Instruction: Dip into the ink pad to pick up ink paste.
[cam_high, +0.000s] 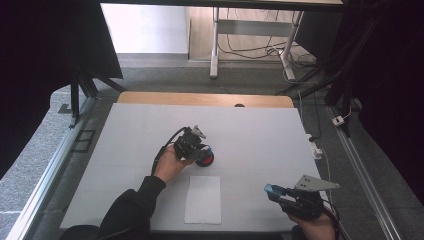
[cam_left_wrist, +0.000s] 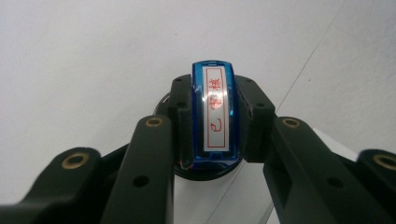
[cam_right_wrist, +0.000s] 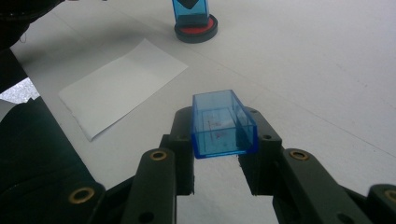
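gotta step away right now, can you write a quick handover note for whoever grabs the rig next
Left gripper: shut on the blue stamp, which it holds on the red ink pad at mid-table.
Right gripper: shut on the stamp's clear blue cap, held off to the near right.
White paper sheet: flat at the table's near edge, no mark visible on it.
Done: cap off, stamp at the pad.
Left, likely: stamp the sheet, then recap.

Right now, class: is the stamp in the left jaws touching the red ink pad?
Touching. In the right gripper view the stamp stands pressed into the ink pad, with no gap showing.
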